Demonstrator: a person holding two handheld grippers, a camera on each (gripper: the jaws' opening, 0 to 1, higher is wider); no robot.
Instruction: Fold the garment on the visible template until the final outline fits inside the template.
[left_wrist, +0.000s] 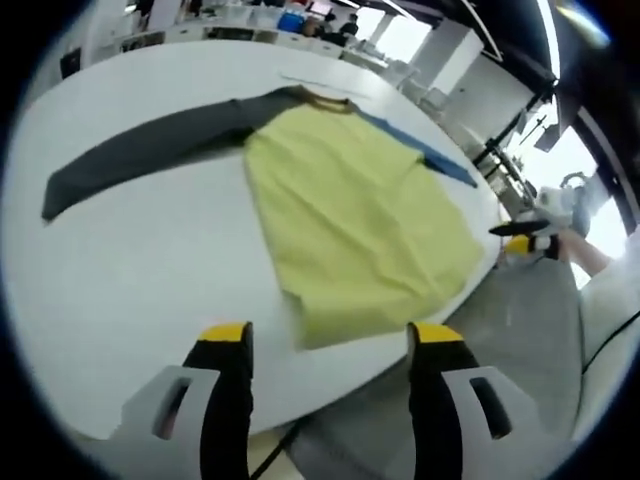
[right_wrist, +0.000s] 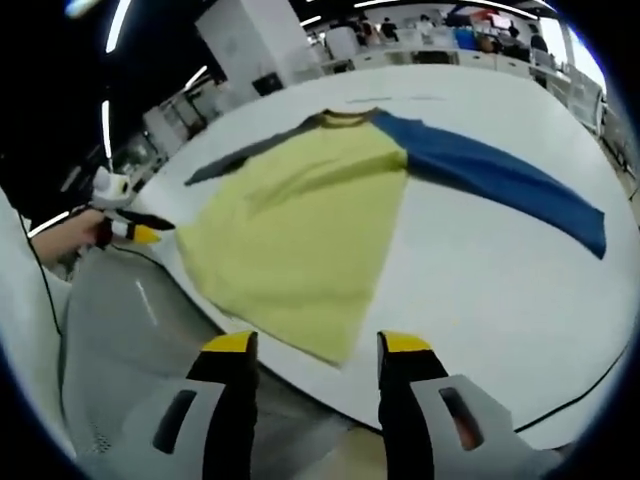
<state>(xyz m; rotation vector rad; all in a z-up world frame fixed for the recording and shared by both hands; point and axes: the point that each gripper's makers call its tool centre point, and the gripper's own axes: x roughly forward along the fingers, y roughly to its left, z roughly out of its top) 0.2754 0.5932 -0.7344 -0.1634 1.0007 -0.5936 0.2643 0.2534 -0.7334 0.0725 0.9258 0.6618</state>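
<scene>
Lying flat on table (left_wrist: 130, 270): shirt (left_wrist: 360, 220)

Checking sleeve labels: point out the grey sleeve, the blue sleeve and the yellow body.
grey sleeve (left_wrist: 150, 155), left gripper view, mid-sleeve.
blue sleeve (right_wrist: 500, 175), right gripper view, mid-sleeve.
yellow body (left_wrist: 350, 215), left gripper view, centre of the torso panel.

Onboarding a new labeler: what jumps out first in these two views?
A long-sleeved shirt lies spread flat on the white table: yellow body, one grey sleeve, one blue sleeve. Both grippers, left gripper and right gripper, hover open near its bottom hem, holding nothing.
</scene>
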